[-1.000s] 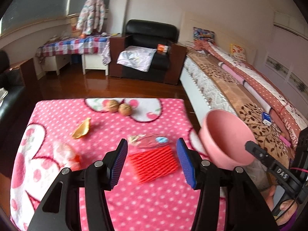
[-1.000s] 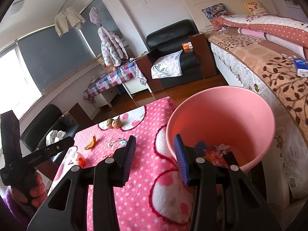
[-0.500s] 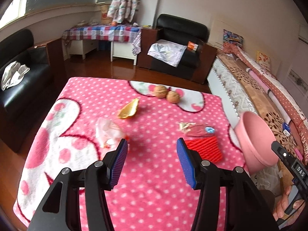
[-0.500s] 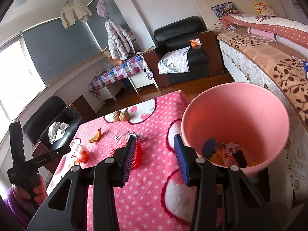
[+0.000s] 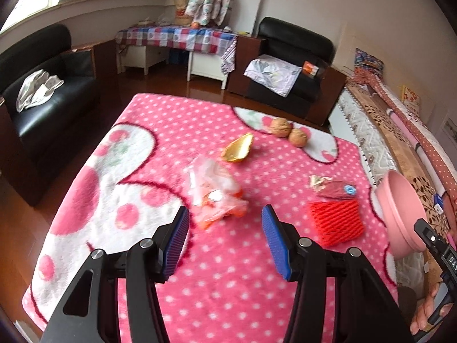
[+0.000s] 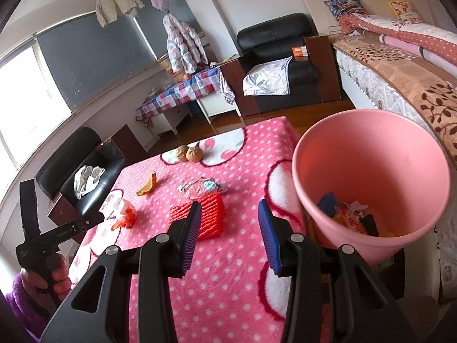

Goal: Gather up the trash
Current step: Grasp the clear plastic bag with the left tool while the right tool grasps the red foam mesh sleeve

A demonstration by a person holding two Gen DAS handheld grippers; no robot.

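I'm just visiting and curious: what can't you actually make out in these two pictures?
- Bin contents: right view, its near wall hides most; the scraps are too small to name.
- Crumpled bag: left view, blurred; contents unclear.
- Bin base: both views, hidden by the table edge.
- Wrapper print: too small.

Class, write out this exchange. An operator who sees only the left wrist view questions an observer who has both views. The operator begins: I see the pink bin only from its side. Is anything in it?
Observer: Yes. The pink bin has a small heap of scraps at its bottom, and the rest of the inside is bare.
Operator: What is the right gripper doing?
Observer: The right gripper is open and holds nothing. It is above the blanket, beside the bin.
Operator: Which piece of trash is nearest to it?
Observer: The red foam net, partly hidden behind the gripper's left finger.
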